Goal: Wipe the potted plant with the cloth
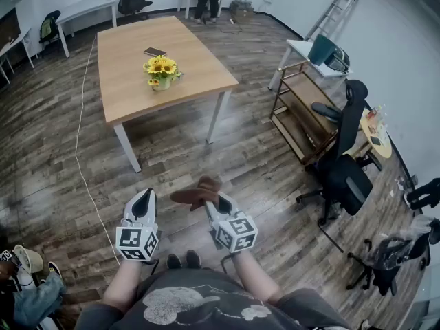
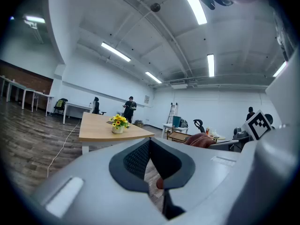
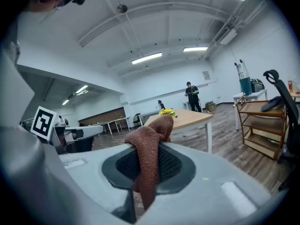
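Potted plant [image 1: 160, 72] in the head view sits mid-counter [image 1: 124, 40] with a phone [image 1: 155, 51] just behind it, well apart from you. You're standing out on the wood floor [image 1: 62, 163] with both tools low in front of your waist. Your left tongs [image 1: 144, 198] look closed and empty. Your right tongs [image 1: 208, 201] carry the brown cloth [image 1: 196, 194] bunched at the tips. Left gripper view: jaws fully together with nothing between them, plant [image 2: 117, 124] small and far off on the counter, cloth showing off to the right. Right gripper view: jaws clamped on the cloth [image 3: 149, 158], which humps up over the tips and hangs down between them. The plant's yellow flowers just peek over the fold, far off. My read on progress: cloth is in hand, wiping not started, no contact with leaves or pot. Left for you: walk up to the counter, bring the cloth onto the plant, wipe. Left tongs are free to steady the pot if it shifts.
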`<state>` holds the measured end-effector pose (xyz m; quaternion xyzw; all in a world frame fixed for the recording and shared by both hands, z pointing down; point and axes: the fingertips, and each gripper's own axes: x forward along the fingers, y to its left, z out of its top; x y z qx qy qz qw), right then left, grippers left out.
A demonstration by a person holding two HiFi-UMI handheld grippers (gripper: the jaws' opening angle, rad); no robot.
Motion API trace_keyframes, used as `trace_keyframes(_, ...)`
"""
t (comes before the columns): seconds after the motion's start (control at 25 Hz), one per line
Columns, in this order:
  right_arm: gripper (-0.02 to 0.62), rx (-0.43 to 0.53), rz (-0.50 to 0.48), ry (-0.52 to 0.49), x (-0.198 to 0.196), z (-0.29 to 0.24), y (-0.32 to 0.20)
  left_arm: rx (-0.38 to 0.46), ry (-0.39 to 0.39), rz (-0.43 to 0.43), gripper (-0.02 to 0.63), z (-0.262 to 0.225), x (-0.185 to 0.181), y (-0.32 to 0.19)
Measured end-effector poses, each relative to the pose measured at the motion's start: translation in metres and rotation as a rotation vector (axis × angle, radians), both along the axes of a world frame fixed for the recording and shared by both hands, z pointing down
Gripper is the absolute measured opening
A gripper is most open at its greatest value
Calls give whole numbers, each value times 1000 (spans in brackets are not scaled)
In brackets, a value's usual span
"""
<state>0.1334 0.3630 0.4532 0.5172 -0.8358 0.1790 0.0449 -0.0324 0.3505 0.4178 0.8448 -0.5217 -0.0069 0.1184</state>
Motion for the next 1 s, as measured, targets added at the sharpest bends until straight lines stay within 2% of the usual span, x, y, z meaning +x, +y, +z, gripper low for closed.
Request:
trace_keyframes(0.48, 48, -16, -13, 29, 4, 12, -7, -8, 7, -9, 18, 9, 6, -3)
trace_keyframes(1.0, 49, -4, -51, -12, 21, 14, -25, 43, -14, -107, 18, 0, 6, -9)
